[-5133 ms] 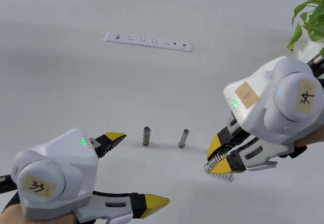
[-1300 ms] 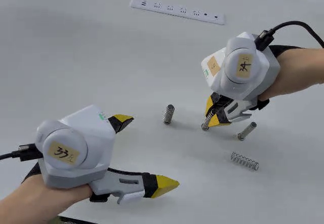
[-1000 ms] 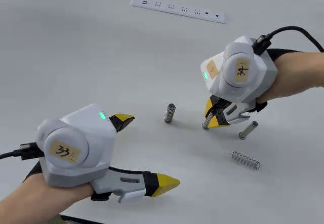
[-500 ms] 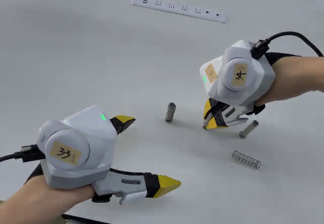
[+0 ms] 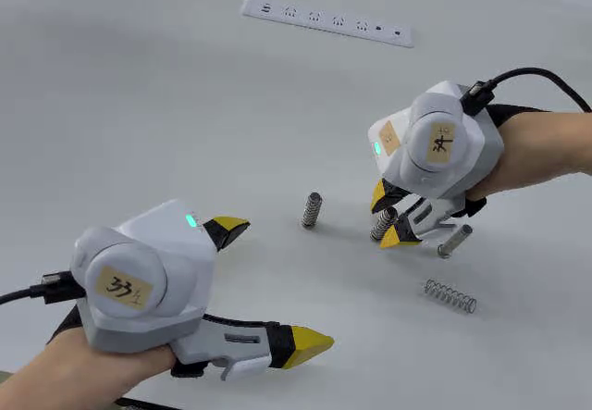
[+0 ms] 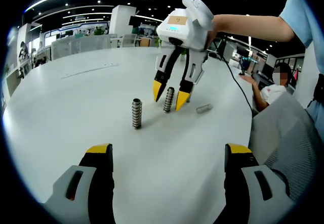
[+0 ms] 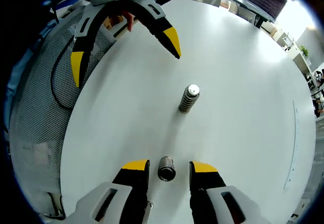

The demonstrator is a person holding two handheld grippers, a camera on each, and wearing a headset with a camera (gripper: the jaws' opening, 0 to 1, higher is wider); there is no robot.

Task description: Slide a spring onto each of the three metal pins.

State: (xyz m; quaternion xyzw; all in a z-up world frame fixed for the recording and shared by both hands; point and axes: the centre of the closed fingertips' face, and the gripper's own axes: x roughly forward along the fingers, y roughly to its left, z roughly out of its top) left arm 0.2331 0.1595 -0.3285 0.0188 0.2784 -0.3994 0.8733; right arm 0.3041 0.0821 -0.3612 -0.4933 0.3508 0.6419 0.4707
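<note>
- Springs sit on two of the three pins. One sprung pin [image 5: 384, 224] stands upright on the desk [image 5: 139, 105], between the jaws of the right gripper [image 5: 388, 216].
- The right gripper points down at this pin. Its jaws are parted narrowly, one on each side, and the right gripper view shows a small gap between each jaw and the coil.
- A second sprung pin [image 5: 312, 209] stands upright just to the left of it in the head view. The two are near but not touching.
- A bare pin [image 5: 454, 241] lies on its side on the desk, just beyond the right gripper on the side away from the second sprung pin.
- A loose spring [image 5: 450, 295] lies flat on the desk near the bare pin, closer to the person and apart from it.
- The left gripper [image 5: 268, 287] is at the near side of the desk, well apart from the pins. Its jaws are spread wide with nothing between them.
- A white power strip [image 5: 324, 19] lies at the far side of the desk.
</note>
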